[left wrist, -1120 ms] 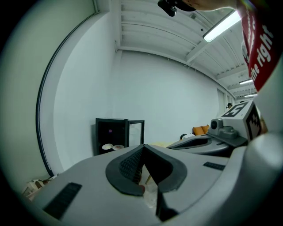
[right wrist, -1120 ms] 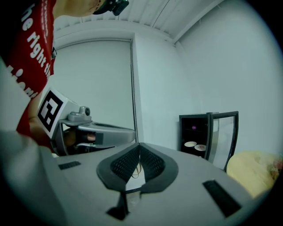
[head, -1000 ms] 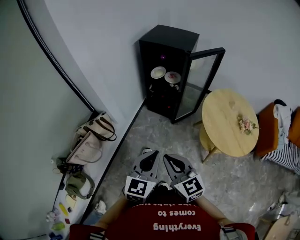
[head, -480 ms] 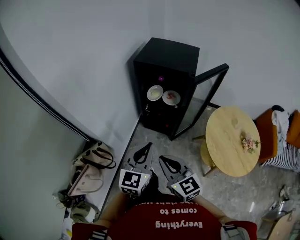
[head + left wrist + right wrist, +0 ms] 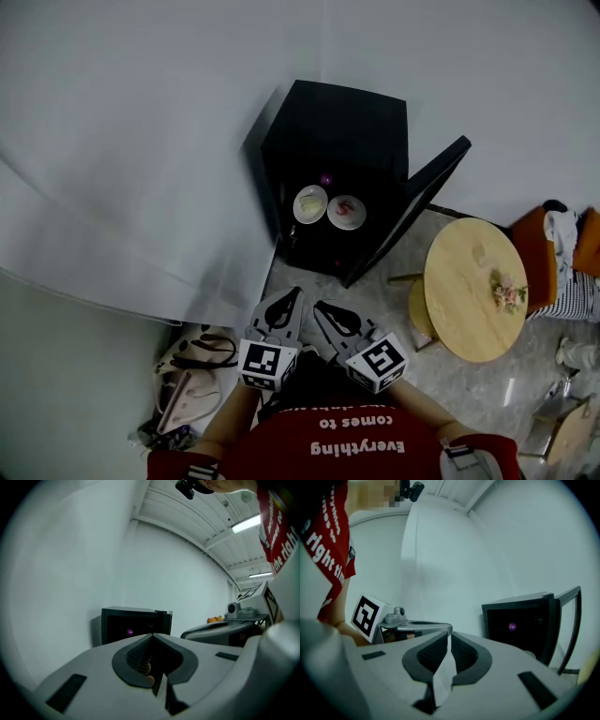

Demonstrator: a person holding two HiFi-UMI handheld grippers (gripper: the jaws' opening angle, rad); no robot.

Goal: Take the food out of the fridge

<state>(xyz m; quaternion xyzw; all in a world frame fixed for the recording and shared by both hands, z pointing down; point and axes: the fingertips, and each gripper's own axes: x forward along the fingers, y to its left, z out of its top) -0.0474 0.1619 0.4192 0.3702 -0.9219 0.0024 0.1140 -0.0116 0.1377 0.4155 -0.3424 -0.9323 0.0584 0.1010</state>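
A black fridge (image 5: 339, 150) stands against the white wall with its glass door (image 5: 417, 208) swung open to the right. On a shelf inside sit two plates of food, a pale one (image 5: 309, 203) and one with red on it (image 5: 346, 212). My left gripper (image 5: 292, 294) and right gripper (image 5: 322, 307) are side by side a short way in front of the fridge, both shut with nothing in them. The left gripper view shows the fridge (image 5: 136, 624) beyond the left gripper (image 5: 152, 635). In the right gripper view the fridge (image 5: 520, 620) stands at the right, past the right gripper (image 5: 449, 634).
A round wooden table (image 5: 469, 300) with a small bunch of flowers (image 5: 509, 292) stands right of the fridge door. An orange seat with striped cloth (image 5: 567, 258) is at the far right. Bags (image 5: 192, 370) lie on the floor at the left wall.
The view and both grippers have moved toward the fridge, which now sits nearer and more central. The jaws of both grippers stayed shut.
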